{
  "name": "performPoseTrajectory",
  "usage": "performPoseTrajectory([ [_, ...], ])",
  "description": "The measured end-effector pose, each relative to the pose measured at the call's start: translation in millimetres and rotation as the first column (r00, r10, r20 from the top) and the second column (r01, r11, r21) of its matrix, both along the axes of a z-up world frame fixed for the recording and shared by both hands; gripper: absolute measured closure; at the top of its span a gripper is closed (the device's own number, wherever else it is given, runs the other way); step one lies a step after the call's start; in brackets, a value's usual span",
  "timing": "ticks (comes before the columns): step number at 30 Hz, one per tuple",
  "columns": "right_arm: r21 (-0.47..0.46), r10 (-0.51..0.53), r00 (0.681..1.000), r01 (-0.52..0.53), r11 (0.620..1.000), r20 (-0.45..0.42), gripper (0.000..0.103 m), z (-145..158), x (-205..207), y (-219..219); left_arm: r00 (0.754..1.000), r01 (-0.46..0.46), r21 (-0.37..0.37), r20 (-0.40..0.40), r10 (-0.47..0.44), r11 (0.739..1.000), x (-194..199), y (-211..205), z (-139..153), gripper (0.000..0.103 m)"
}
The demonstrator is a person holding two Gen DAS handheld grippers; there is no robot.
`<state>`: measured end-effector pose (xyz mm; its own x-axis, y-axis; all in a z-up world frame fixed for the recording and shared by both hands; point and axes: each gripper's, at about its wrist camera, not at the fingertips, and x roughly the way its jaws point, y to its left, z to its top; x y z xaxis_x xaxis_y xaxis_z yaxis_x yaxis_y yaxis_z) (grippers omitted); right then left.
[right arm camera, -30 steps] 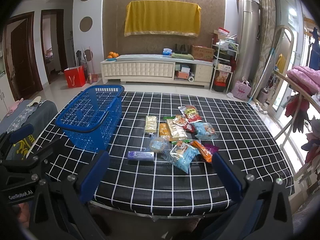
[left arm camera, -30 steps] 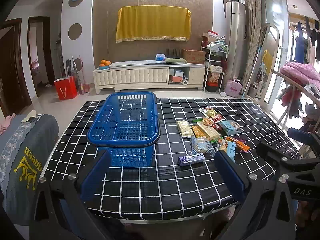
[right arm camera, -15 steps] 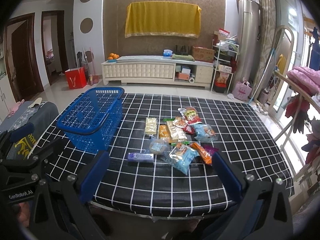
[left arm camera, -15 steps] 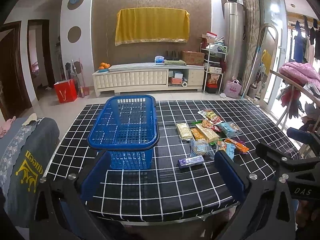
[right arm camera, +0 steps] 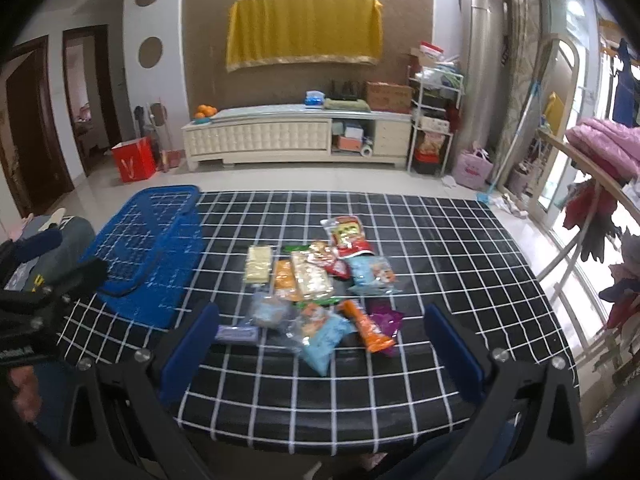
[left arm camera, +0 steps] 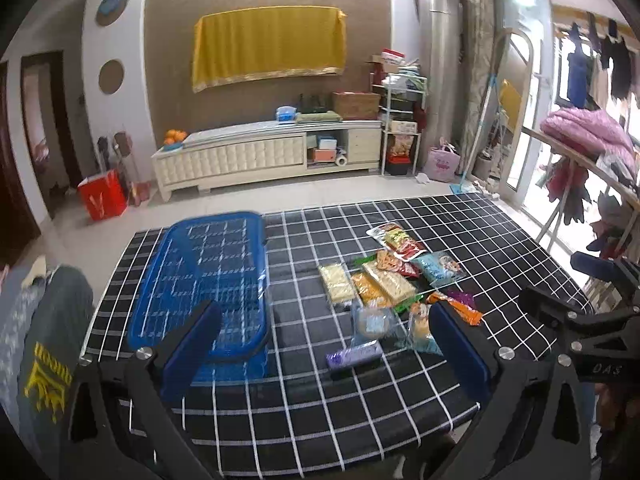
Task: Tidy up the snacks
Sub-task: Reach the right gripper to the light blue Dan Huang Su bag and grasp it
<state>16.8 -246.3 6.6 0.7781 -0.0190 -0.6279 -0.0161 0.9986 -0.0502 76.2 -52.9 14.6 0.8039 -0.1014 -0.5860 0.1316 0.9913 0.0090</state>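
Both your claws are wide apart and hold nothing.
Your left claw (left arm camera: 324, 348) and right claw (right arm camera: 320, 344) hang over the desk (right arm camera: 460, 248). The snacks (right arm camera: 316, 276) lie in a pile beside the blue basket (right arm camera: 148, 256).

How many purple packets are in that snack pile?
2: a purple bar at the near-left edge of the pile, and a purple wrapper near-right, beside the orange stick pack. Others may lie hidden underneath.
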Motion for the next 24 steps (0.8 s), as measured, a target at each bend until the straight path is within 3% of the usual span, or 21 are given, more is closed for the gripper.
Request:
performPoseTrajectory([
  [7,-0.002,-0.003,0.997,0.003,1.000,-0.072,0.000,-13,56,-37,0.998,0.057,0.040,-0.035,-0.055,0.998,53,-30,-6,0.001],
  [15,-0.020,0.029,0.984,-0.033,0.999,-0.178,0.000,-38,122,-58,0.983,0.080,0.061,-0.168,-0.068,0.995,128,-59,-41,0.001],
  [21,0.008,0.030,0.941,-0.029,1.000,-0.338,0.000,-90,179,-74,0.957,0.081,0.087,-0.284,-0.053,0.993,178,-71,-89,0.001],
  [24,-0.023,0.013,0.912,-0.025,0.999,-0.410,0.000,-120,203,-78,0.939,0.068,0.077,-0.342,-0.038,0.995,196,-72,-114,0.001],
])
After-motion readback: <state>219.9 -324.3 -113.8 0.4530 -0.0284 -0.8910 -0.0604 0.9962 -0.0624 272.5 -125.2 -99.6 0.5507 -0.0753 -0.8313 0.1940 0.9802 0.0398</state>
